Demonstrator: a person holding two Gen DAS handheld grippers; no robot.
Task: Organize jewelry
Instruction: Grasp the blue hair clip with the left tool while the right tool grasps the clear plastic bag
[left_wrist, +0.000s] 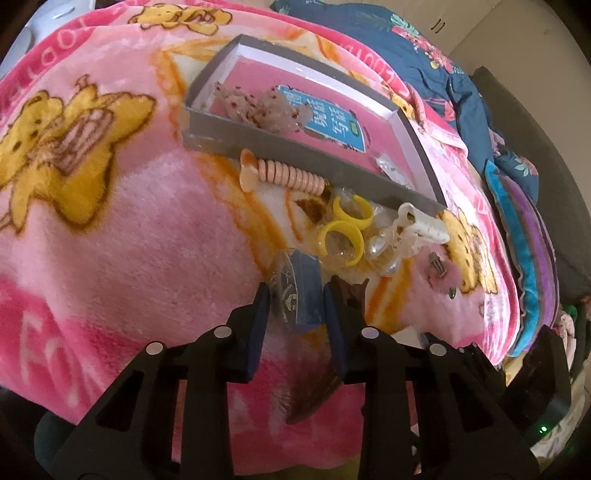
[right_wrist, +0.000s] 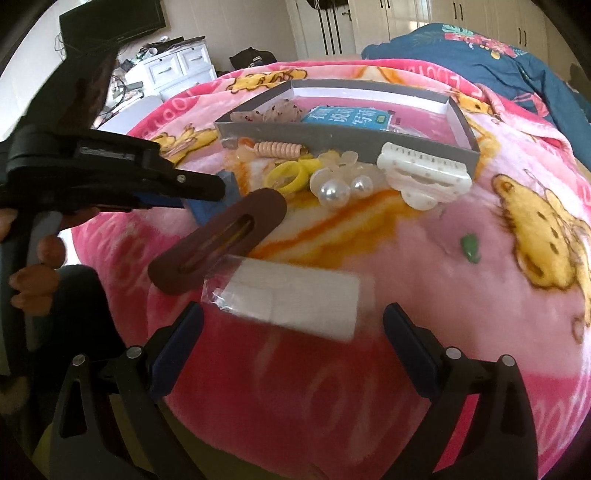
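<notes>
Left gripper (left_wrist: 295, 295) pointed steeply down at the pink blanket (left_wrist: 129, 229), jaws narrowed around a small blue packet (left_wrist: 299, 288); both pads sat against the packet's sides, so it was grasping the packet. In the right wrist view the same gripper reached in from the left, roughly level in that picture, a hand (right_wrist: 33, 266) wrapped around its handle, blue packet (right_wrist: 221, 195) at its tip.

Just ahead of the left fingertips: two yellow rings (left_wrist: 345, 225), clear beads beside them, and a white claw clip (left_wrist: 421, 225) ahead and to the right. Ahead and left, a coiled peach hair tie (left_wrist: 288, 177) lay against the near wall of the grey box (left_wrist: 295, 158). The box sat well ahead, with a pale beaded piece (left_wrist: 251, 103) and a blue-labelled card inside.

Right gripper (right_wrist: 293, 325) also angled down, jaws spread wide, released, nothing gripped. A white packet in clear wrap (right_wrist: 295, 299) lay between and just ahead of the open fingers, blurred; can't tell if a pad touched it. A brown oval hair clip (right_wrist: 221, 240) lay ahead-left, touching or overlapping the packet's corner. Further ahead: pearl clip (right_wrist: 340, 190), white claw clip, grey box. A small green piece (right_wrist: 470, 248) sat alone ahead-right.
</notes>
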